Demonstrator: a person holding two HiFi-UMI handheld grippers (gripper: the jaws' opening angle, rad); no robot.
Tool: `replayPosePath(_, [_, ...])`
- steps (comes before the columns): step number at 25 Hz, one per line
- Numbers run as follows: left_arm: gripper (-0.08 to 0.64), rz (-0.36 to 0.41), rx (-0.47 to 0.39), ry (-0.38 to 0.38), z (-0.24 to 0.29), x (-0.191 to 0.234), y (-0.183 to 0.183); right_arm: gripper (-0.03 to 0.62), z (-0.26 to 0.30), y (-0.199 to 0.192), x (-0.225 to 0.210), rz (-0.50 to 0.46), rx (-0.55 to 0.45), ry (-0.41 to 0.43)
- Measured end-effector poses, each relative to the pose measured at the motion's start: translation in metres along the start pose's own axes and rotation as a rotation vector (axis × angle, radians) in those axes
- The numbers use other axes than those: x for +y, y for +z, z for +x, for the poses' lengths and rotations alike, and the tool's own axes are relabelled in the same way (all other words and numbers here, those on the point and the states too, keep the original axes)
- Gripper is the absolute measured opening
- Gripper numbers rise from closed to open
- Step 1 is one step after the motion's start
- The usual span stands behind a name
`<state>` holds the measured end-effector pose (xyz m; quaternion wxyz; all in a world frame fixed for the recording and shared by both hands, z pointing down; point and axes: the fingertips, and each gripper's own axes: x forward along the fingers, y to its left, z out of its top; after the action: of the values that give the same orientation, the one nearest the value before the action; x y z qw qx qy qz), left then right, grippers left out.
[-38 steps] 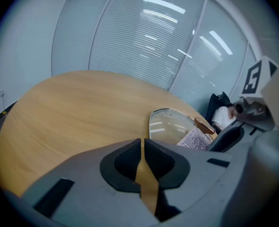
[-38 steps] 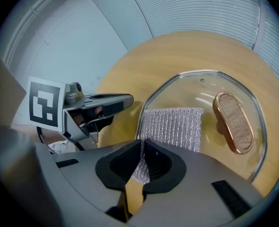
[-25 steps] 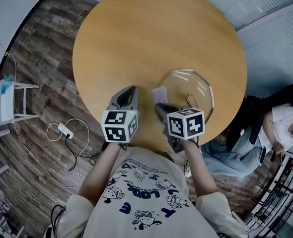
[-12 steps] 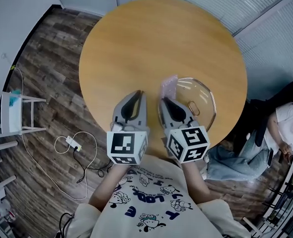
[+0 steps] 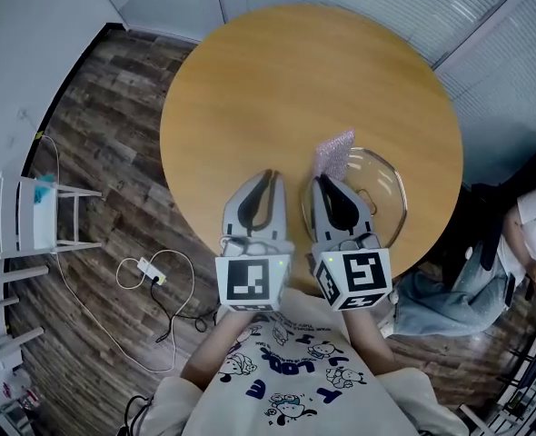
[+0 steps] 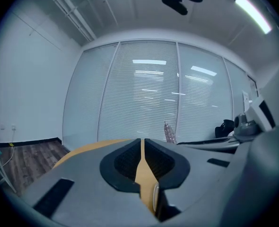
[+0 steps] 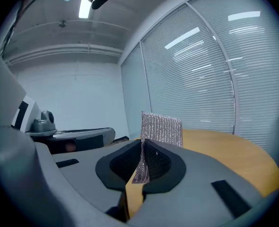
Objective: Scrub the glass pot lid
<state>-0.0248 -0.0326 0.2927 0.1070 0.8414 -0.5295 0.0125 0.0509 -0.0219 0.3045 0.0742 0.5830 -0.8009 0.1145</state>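
Head view: scrubbing seemingly not yet begun. Scrub cloth [image 5: 335, 151] pinched in right gripper [image 5: 328, 184], beside lid [image 5: 382, 187]; left gripper [image 5: 268, 176] pressed together, empty. Next, probably: lower cloth onto glass.

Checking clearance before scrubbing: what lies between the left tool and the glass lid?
The right tool, shut on the scrub cloth, sits between them, as the head view shows.

head: overhead, steeply down on table [image 5: 277, 80] | gripper views: low, level along jaws toward blinds [image 6: 144, 103] | shared: tabletop, probably
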Motion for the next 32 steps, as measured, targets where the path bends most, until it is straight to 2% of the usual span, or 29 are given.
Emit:
replayPosePath(12, [0.034,0.035,-0.015,0.009,-0.003,0.001,0.007,0.04,0.001,0.002,0.006,0.012,-0.01,0.016])
replayPosePath(32, [0.034,0.027,-0.019,0.009,-0.007,0.006,0.011,0.04,0.0,0.005,0.012,-0.019,-0.002,0.009])
